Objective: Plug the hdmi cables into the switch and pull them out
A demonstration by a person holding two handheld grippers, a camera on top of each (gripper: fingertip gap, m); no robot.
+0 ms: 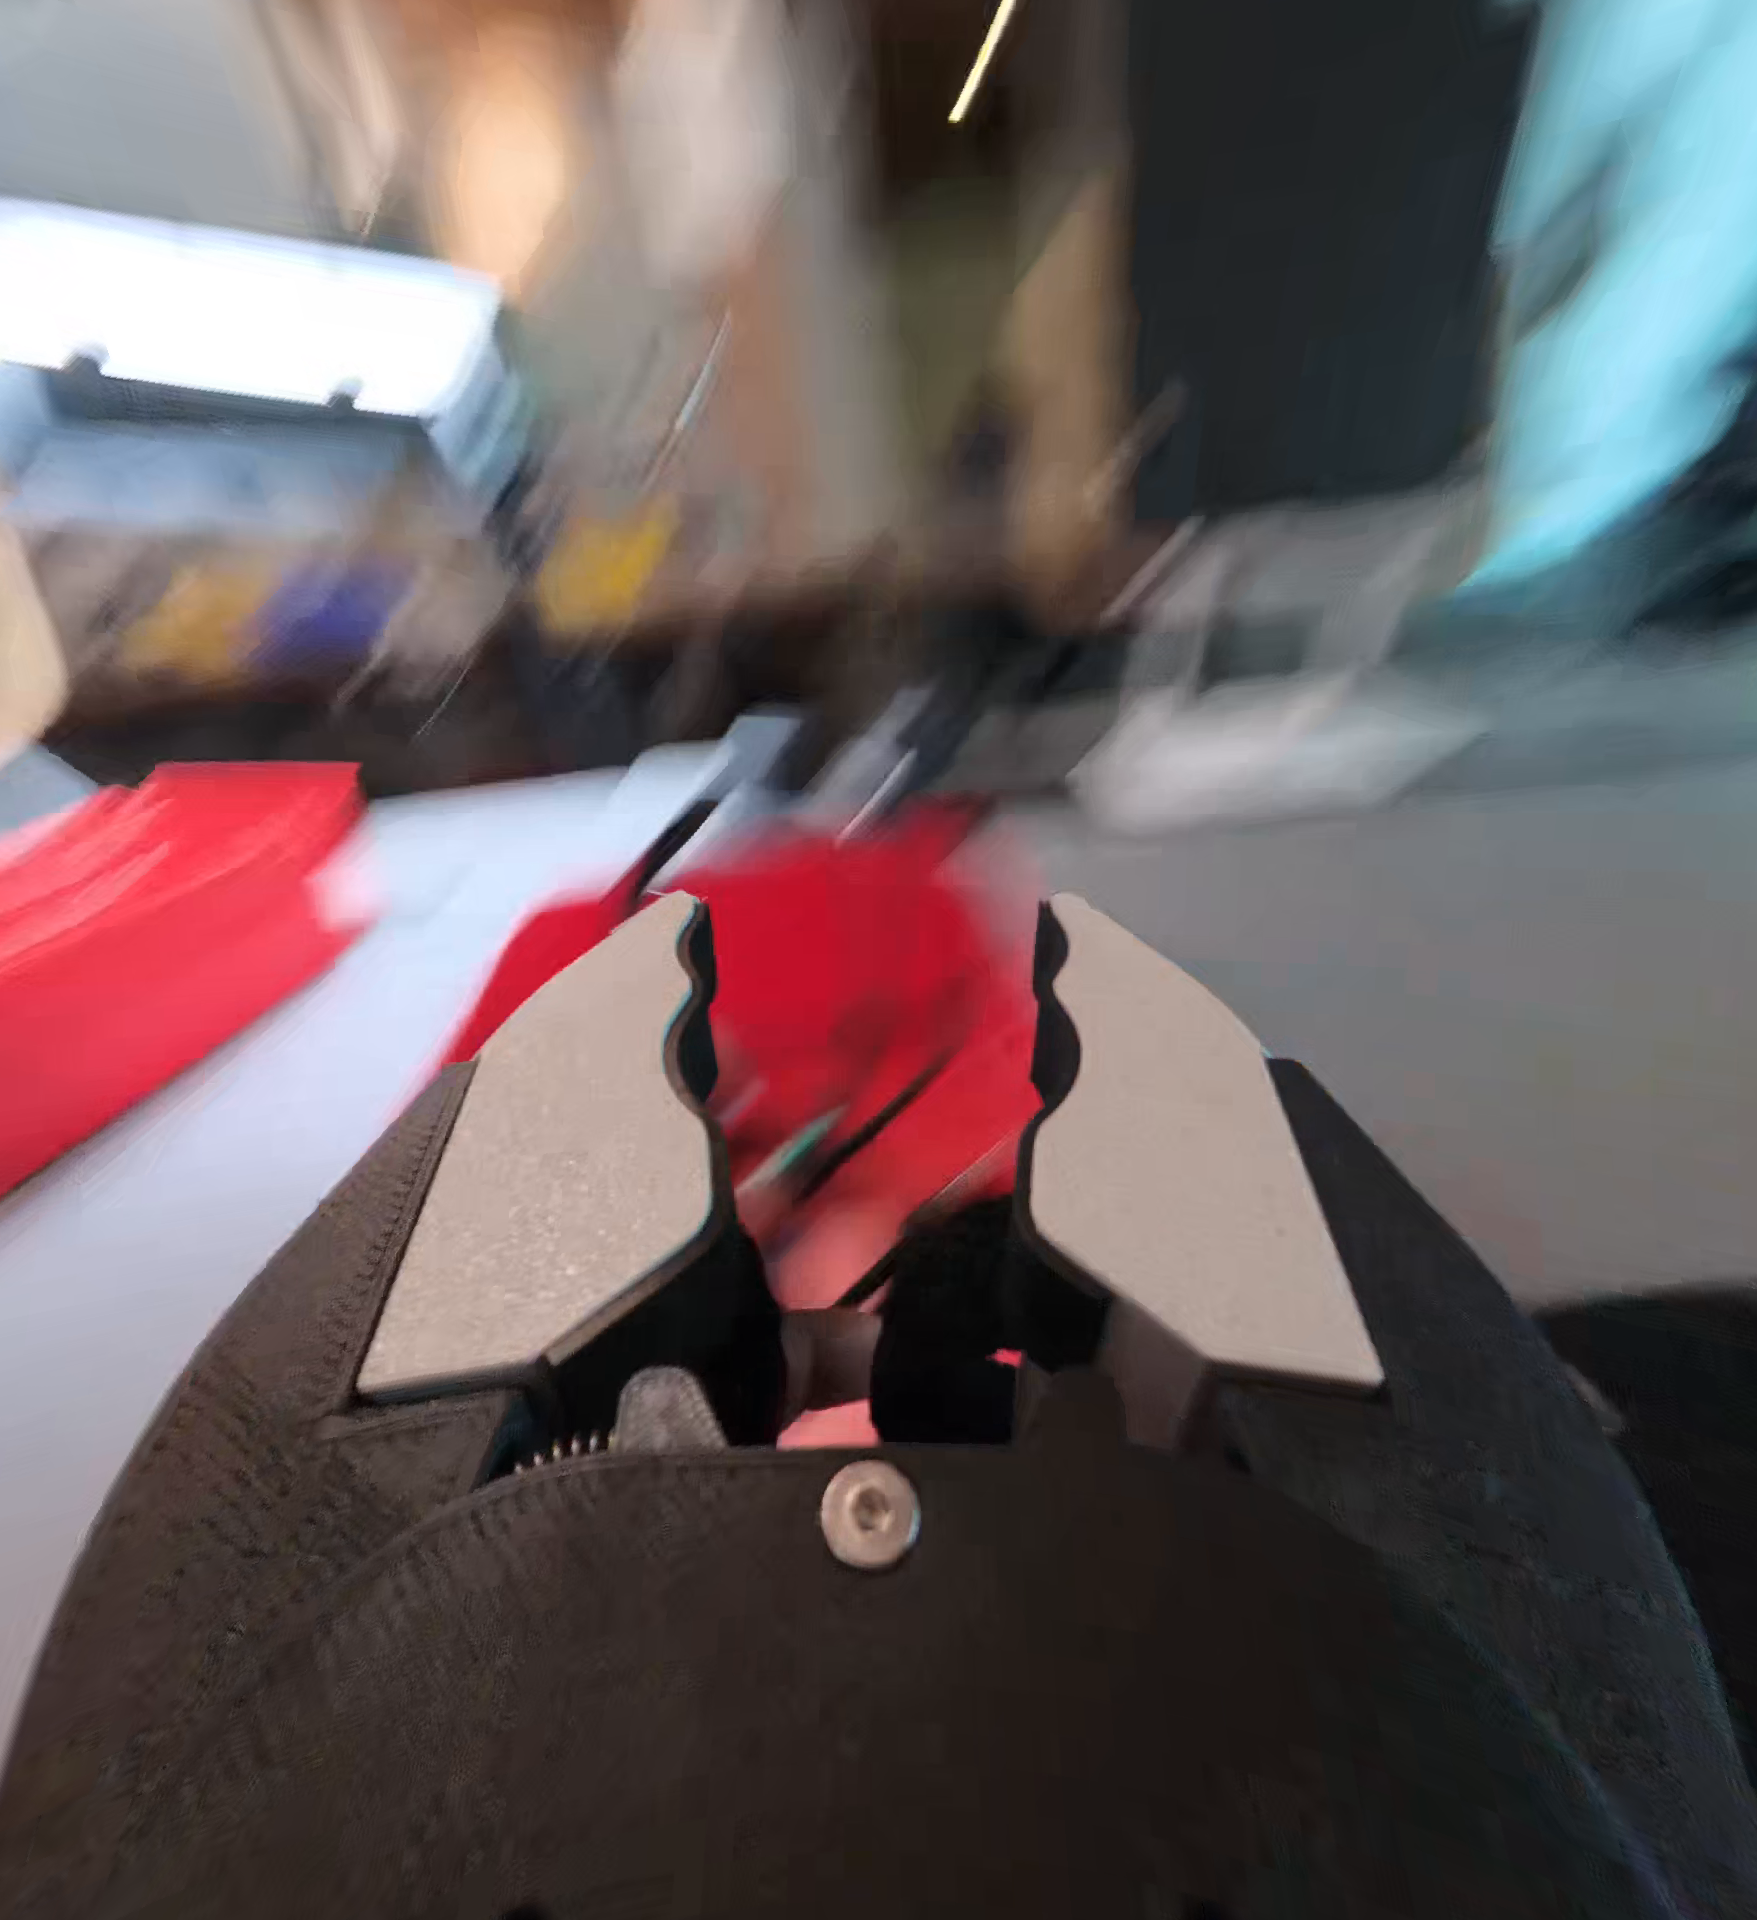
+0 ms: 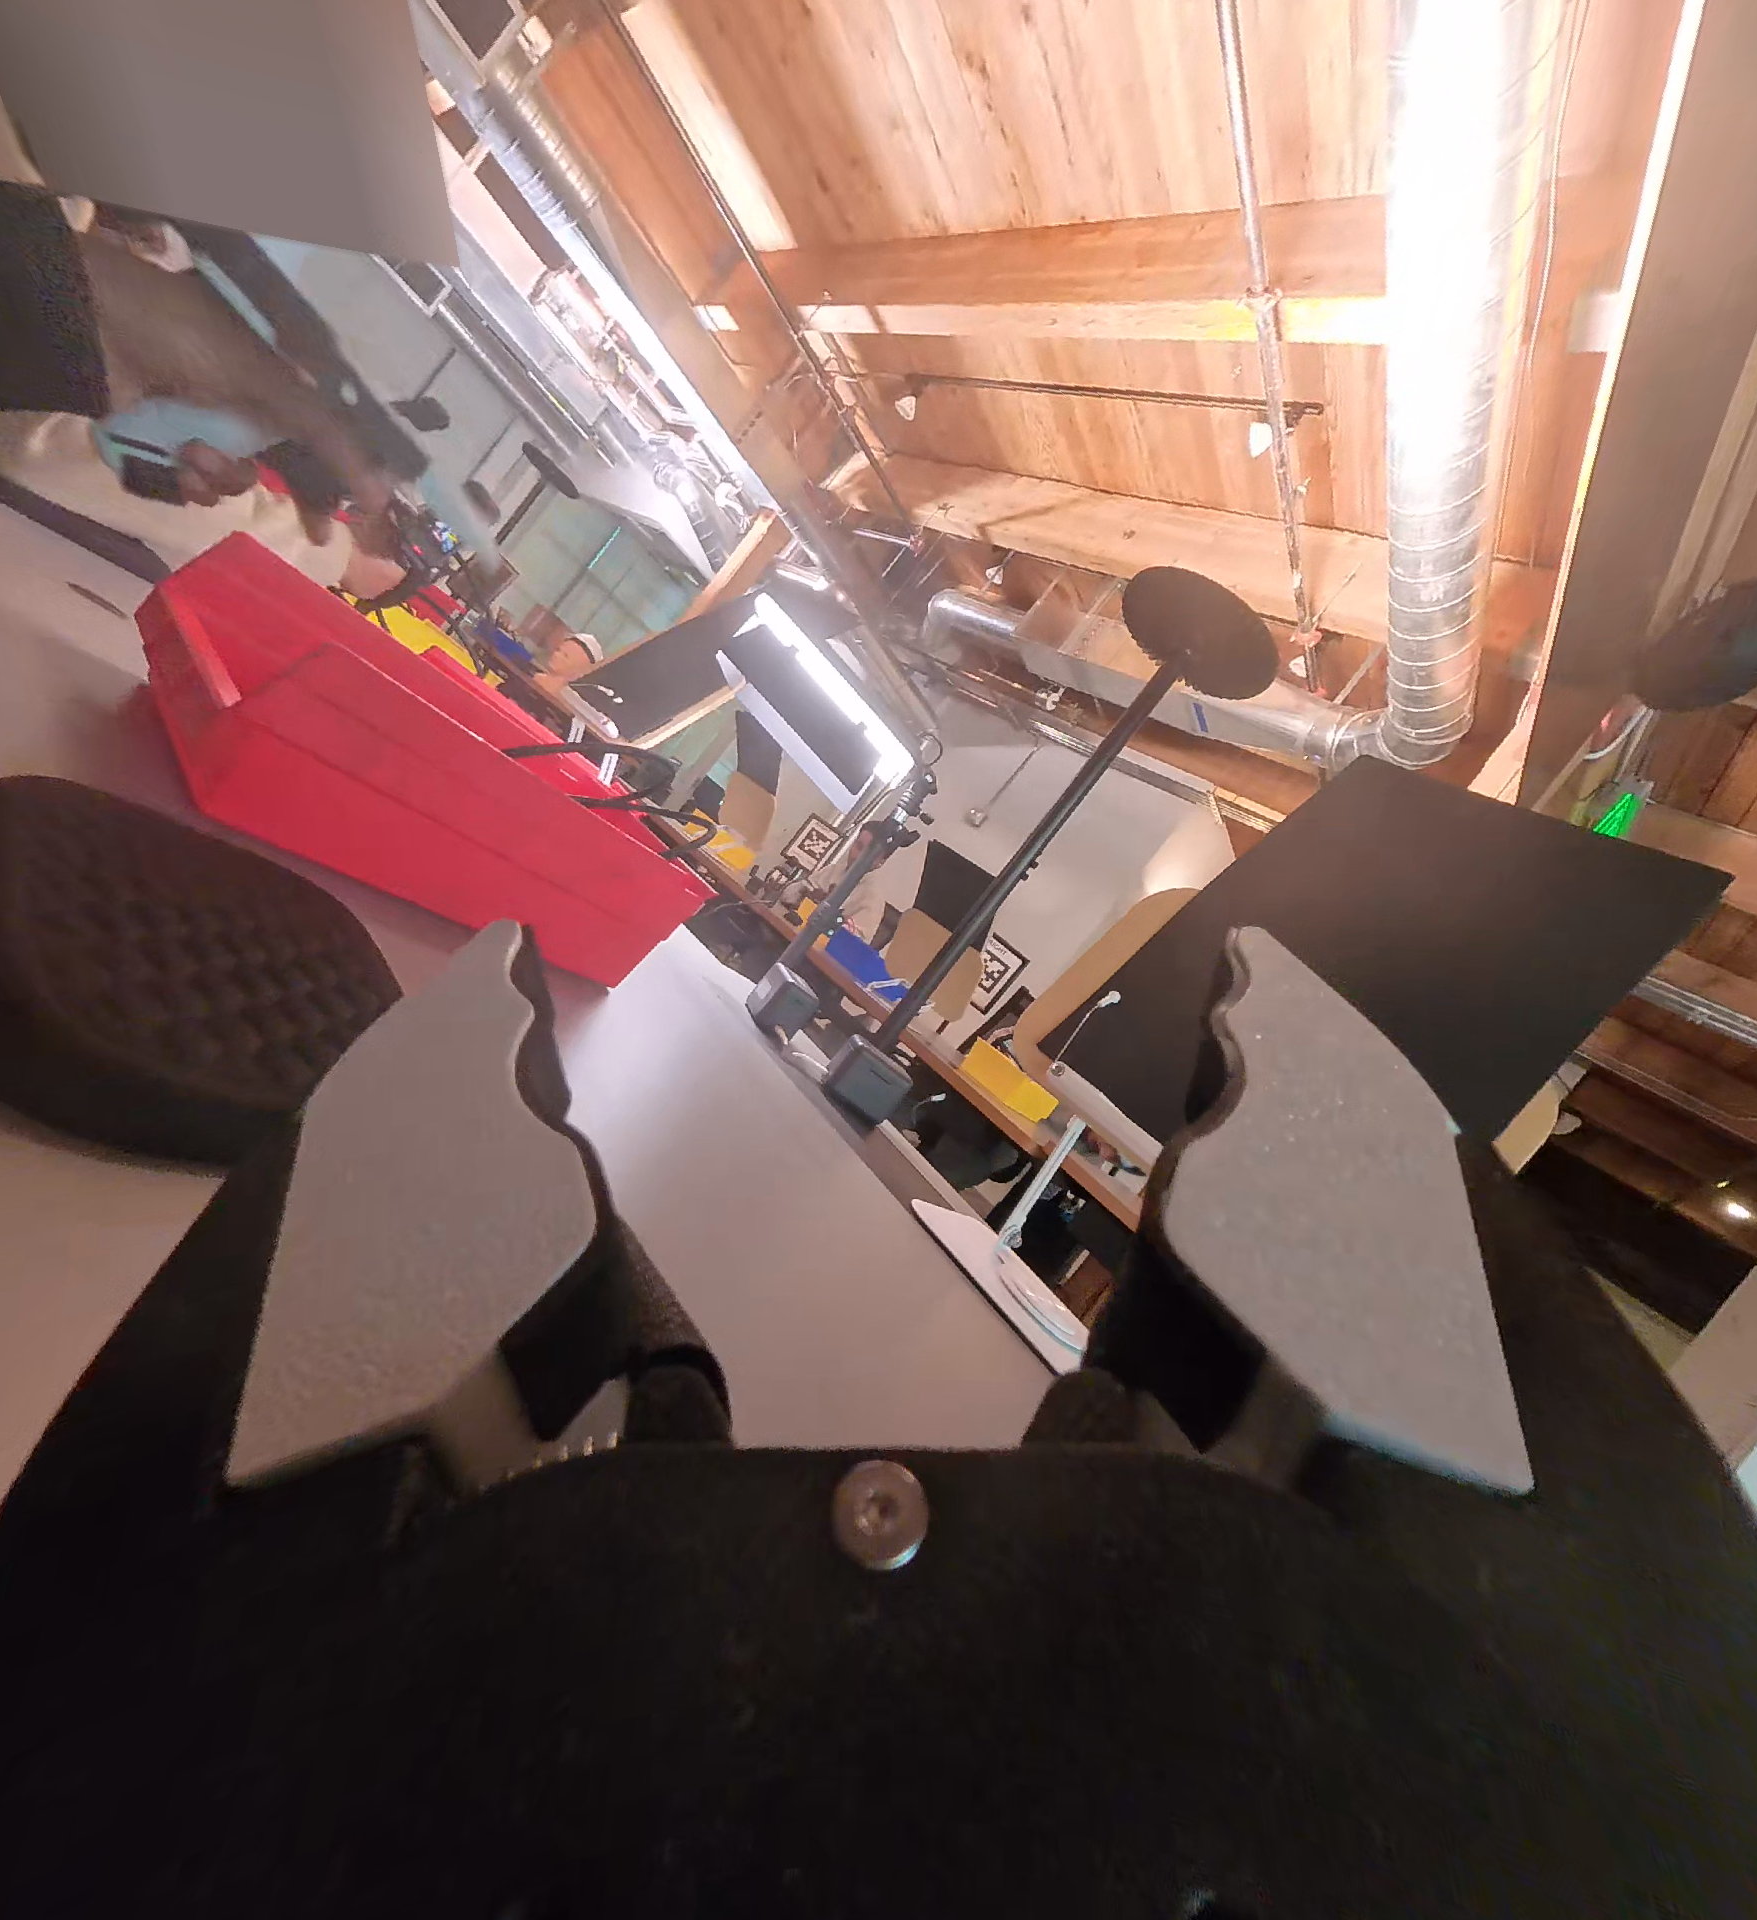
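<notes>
left gripper (image 1: 869,914) jaws apart, empty, over blurred red bin (image 1: 853,997), right gripper (image 2: 874,956) wide, empty, above table (image 2: 749,1195)

Pale grey surface (image 2: 749,1195) runs diagonally through the right wrist view; a red bin (image 2: 406,779) sits on it at centre left, a black mesh pad (image 2: 126,956) just beside it, lower left.

Red bin (image 2: 417,769), black dimpled pad (image 2: 136,966), grey table (image 2: 770,1195), grey-fingered black right tool (image 2: 874,997)
</notes>
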